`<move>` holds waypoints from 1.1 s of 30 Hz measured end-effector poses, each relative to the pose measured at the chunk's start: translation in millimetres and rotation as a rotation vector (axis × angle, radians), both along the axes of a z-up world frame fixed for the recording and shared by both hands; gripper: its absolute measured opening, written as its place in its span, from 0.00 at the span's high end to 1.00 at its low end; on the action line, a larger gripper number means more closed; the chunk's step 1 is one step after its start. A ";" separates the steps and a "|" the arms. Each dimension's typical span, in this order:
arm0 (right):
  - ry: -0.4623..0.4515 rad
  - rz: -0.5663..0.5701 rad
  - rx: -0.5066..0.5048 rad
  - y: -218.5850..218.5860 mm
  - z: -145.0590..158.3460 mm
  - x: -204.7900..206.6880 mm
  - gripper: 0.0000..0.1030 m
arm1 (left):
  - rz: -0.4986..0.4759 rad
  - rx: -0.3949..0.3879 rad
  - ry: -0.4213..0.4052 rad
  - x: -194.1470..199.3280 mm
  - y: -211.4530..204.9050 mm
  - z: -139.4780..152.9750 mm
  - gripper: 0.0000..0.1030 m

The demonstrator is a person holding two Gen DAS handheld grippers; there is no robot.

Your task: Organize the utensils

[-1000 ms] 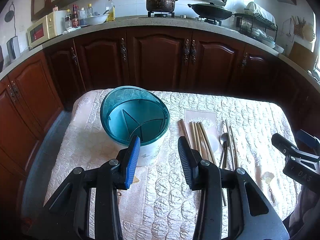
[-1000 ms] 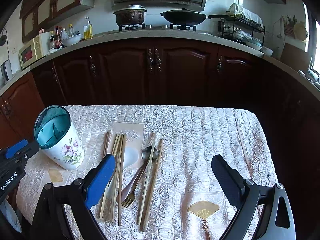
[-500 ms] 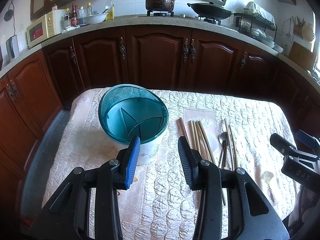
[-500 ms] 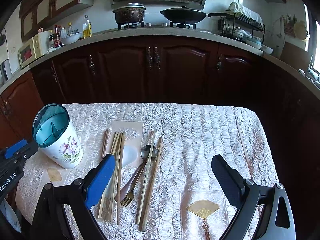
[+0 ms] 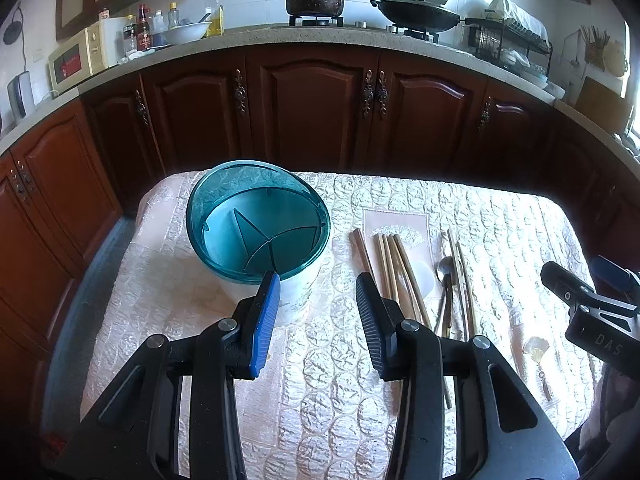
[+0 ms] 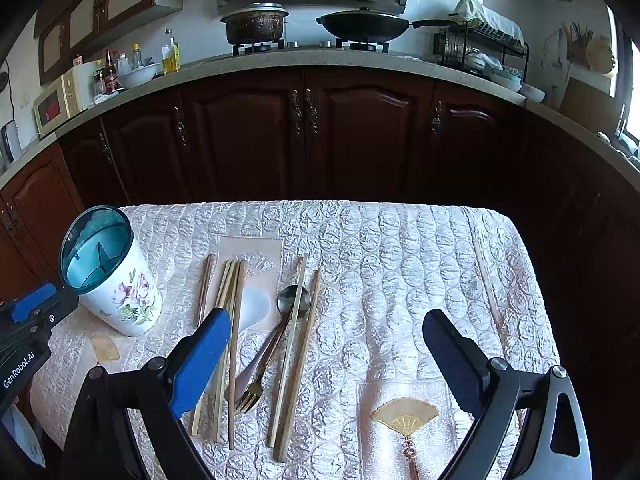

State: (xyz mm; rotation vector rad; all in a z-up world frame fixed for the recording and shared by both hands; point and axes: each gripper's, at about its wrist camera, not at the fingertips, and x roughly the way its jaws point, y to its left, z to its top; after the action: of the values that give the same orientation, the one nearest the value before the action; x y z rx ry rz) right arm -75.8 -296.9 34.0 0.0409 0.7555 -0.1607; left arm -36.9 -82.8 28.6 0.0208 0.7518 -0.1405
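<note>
**Kitchen table, utensils laid out, both grippers empty**

Kitchen w/ dark wood cabinets [image 6: 304, 140] curving round a small table [image 6: 420, 264] under a cream quilted cloth. Stone counter [image 5: 320, 36] behind, w/ a pot [image 6: 256, 24] and a wok [image 6: 364, 24] on the stove, a microwave [image 5: 80, 60] at far left, a dish rack [image 6: 480, 48] at right.

Utensil holder [image 6: 114, 276]: white cup w/ flower print and a teal divided insert, upright at the table's left side. No utensils seen inside it.

Utensils lie in a row right of the holder, handles toward the cameras:
- one dark chopstick [image 6: 204, 288], nearest the holder
- bundle of light chopsticks [image 6: 230, 288]
- white spoon [image 6: 254, 306], partly under the bundle
- metal spoon [image 6: 294, 300] and a fork [image 6: 250, 394], handles crossing
- two more chopsticks [image 6: 298, 344], beside the metal spoon

Fan-shaped ornament [image 6: 404, 416] w/ tassel sits at the near right of the cloth.

Left gripper [image 5: 316, 280]: fingers spread apart, nothing between them, hovering above the cloth just in front of the holder, its blue pad close to the cup's near wall; can't tell if touching.

Right gripper [image 6: 326, 326]: fingers spread wide, nothing grasped, above the utensil row; blue finger over the light chopstick bundle.
</note>
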 end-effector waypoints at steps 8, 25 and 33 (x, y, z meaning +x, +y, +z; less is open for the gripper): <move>0.013 0.006 0.002 -2.4 -3.8 1.4 0.07 | 0.002 -0.003 0.011 0.0 -0.8 -3.4 0.62; 0.042 0.029 0.045 -5.8 -12.0 3.5 0.07 | -0.012 -0.008 0.030 3.9 -0.8 -7.7 0.62; 0.043 0.015 0.047 -12.1 -11.7 3.5 0.07 | -0.021 -0.040 0.051 6.5 0.9 -10.8 0.62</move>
State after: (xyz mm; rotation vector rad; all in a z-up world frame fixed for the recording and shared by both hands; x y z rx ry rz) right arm -72.2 -308.9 22.3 0.0765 0.8023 -0.1295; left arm -30.4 -82.0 17.8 -0.0127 0.7997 -0.1766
